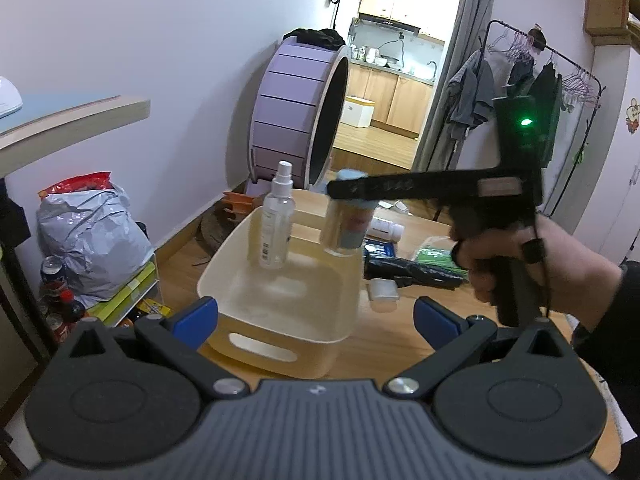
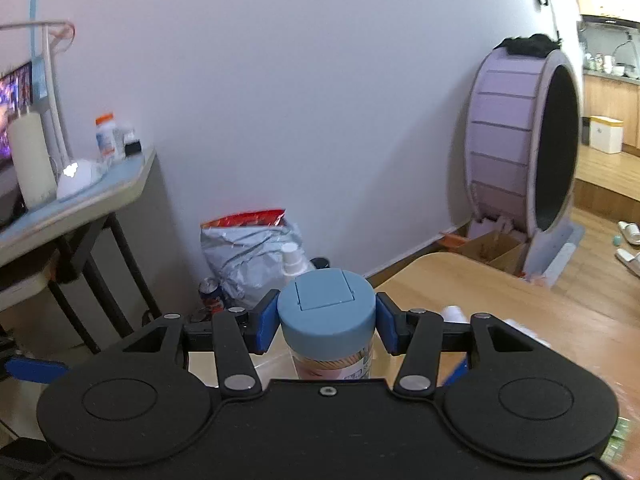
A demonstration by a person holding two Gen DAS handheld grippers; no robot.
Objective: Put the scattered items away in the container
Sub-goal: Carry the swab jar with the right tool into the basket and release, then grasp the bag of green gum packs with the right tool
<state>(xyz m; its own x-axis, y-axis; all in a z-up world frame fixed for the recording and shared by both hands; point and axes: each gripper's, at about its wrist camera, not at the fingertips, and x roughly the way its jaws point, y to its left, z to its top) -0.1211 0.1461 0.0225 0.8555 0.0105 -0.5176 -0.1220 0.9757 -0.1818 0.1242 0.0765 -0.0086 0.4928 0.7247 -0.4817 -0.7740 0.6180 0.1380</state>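
A cream bin [image 1: 224, 276] stands on the wooden table [image 1: 392, 344]. A clear spray bottle [image 1: 276, 220] stands upright inside it. My right gripper [image 2: 327, 326] is shut on a clear jar with a blue lid [image 2: 326, 312]; in the left wrist view the jar [image 1: 346, 224] hangs over the bin's far right corner. My left gripper [image 1: 316, 312] is open and empty, just in front of the bin. A white pill bottle [image 1: 386, 229], a dark blue packet [image 1: 380, 250], a black item [image 1: 412, 272], a green packet [image 1: 436, 256] and a small white case [image 1: 383, 291] lie on the table right of the bin.
A purple cat wheel [image 1: 300, 112] stands by the wall behind the table. A grey bag [image 1: 88, 236], cans and bottles [image 1: 56, 296] sit on the floor at left. A desk edge [image 1: 72, 120] juts in at upper left. A clothes rack [image 1: 536, 80] stands at right.
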